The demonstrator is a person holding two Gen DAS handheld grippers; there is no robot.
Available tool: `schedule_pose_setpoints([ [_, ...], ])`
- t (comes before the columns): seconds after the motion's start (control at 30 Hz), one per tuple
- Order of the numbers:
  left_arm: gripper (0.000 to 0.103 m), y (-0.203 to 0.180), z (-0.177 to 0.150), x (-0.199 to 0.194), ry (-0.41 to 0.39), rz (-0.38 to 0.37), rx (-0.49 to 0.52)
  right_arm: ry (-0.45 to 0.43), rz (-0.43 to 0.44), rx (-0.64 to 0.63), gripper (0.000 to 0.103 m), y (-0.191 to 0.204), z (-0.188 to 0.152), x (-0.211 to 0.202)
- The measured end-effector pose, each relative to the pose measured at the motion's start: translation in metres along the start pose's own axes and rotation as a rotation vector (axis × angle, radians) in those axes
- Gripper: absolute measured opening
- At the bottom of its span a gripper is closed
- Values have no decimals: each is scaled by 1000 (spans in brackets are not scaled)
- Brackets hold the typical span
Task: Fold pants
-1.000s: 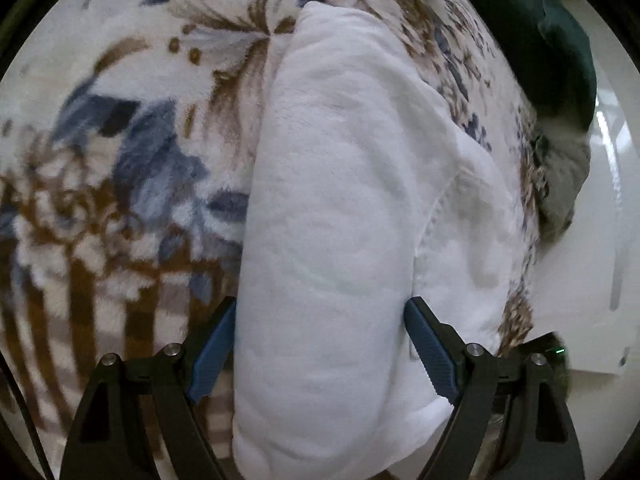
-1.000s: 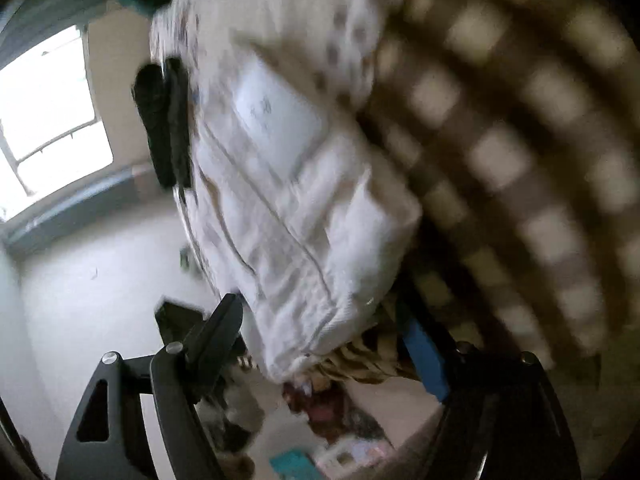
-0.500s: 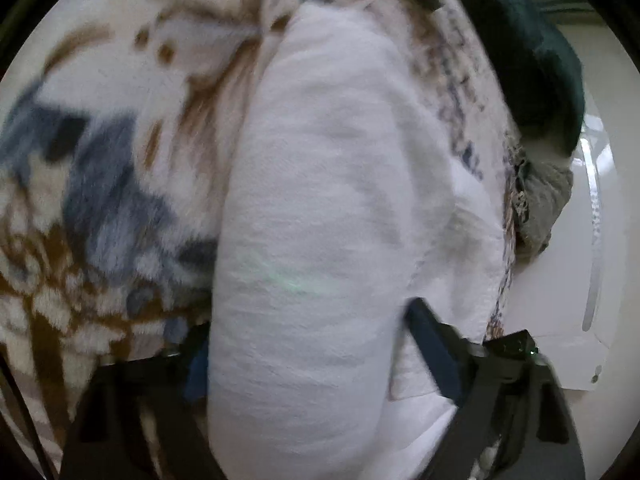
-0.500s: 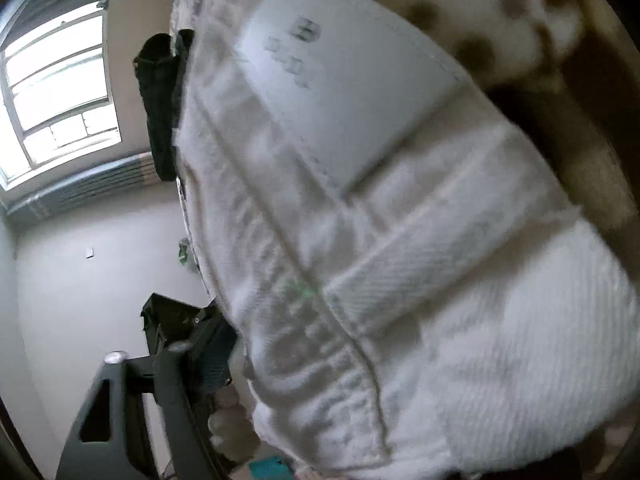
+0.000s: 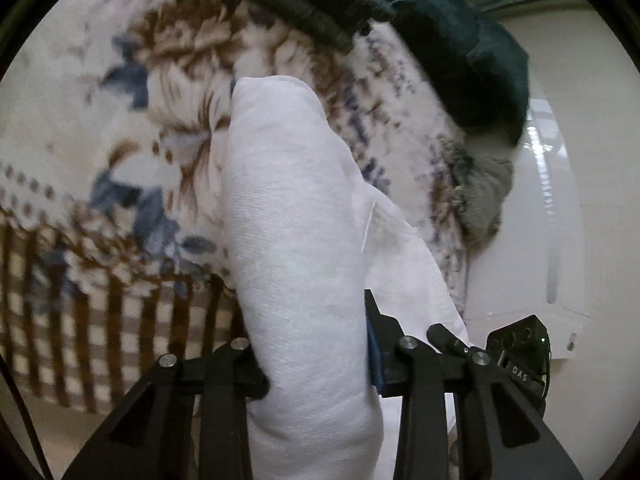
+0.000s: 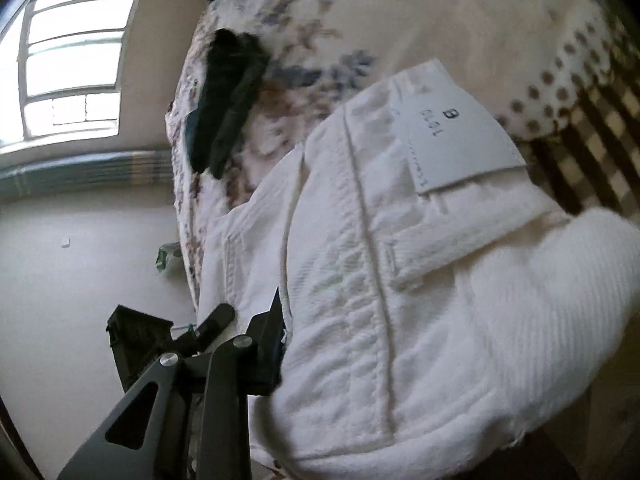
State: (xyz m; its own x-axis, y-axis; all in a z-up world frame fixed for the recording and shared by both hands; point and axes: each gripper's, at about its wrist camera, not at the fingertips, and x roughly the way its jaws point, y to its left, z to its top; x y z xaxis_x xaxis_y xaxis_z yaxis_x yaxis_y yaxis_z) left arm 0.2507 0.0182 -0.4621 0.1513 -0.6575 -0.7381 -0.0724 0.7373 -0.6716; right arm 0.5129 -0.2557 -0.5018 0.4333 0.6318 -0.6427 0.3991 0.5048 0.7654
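Observation:
The white pants (image 5: 296, 240) lie folded into a thick bundle on a floral blanket (image 5: 100, 128). My left gripper (image 5: 312, 356) is shut on the near end of the bundle; the fabric bulges between its black fingers. In the right wrist view the waistband end of the pants (image 6: 400, 280) fills the frame, with a white label (image 6: 460, 148) on top. My right gripper (image 6: 380, 332) is closed into this end; only its left finger (image 6: 268, 336) shows, pressed against the fabric, and the other finger is hidden under the pants.
Dark folded clothes (image 5: 304, 4) and a dark green garment (image 5: 460, 64) lie at the blanket's far end, with a grey item (image 5: 484, 196) at its edge. The dark clothes (image 6: 228, 104) also show in the right wrist view, beside a window (image 6: 72, 64) and pale floor (image 6: 80, 272).
Both grippers have closed in on the pants bundle from wide open. The left view has pulled back and the right has moved onto the waistband end.

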Motion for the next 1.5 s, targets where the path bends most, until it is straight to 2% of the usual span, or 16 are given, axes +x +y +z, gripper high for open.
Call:
schedule_pose_setpoints([
  [0.17,31,-25,42,-50,-36,-14,59,-46,37,-65,30,81,-7,-18],
  [0.37,31,-50,142,-90,-115,-12,87,-91,90,-135,30,136,-13,-35],
  [0.4,31,-55,171,-93,-130,-9,92,-100,97,-147,30,143,-11,-34],
  [0.57,31,-62,288,-94,-172,10,124,-117,129,-172,30,137,-9,-41],
  [0.67,31,-54,373,-78,-182,34,140,-129,143,-177,30,124,6,-23],
  [0.77,31,-32,435,-50,-172,48,150,-137,139,-177,30,102,25,9],
  [0.87,31,1,471,-8,-128,78,149,-125,100,-173,30,88,66,66],
  [0.97,32,46,492,43,-33,140,104,-77,16,-151,31,56,85,118],
  [1.1,36,73,489,65,7,150,93,-41,-38,-134,32,36,82,139],
  [1.13,37,75,487,62,7,139,85,-44,-40,-137,34,35,80,140],
  [1.23,42,64,481,49,0,205,83,-12,-64,-96,48,37,81,137],
  [1.27,46,56,477,43,-5,249,97,-2,-91,-100,59,39,81,135],
  [1.37,65,33,462,27,-56,398,151,-10,-236,-201,87,62,72,111],
  [1.4,72,22,452,19,-81,449,179,-25,-319,-257,89,75,67,102],
  [1.43,86,16,445,15,-91,483,193,-36,-375,-300,90,84,64,97],
  [1.5,91,6,433,6,-118,552,222,-58,-553,-426,96,106,53,88],
])
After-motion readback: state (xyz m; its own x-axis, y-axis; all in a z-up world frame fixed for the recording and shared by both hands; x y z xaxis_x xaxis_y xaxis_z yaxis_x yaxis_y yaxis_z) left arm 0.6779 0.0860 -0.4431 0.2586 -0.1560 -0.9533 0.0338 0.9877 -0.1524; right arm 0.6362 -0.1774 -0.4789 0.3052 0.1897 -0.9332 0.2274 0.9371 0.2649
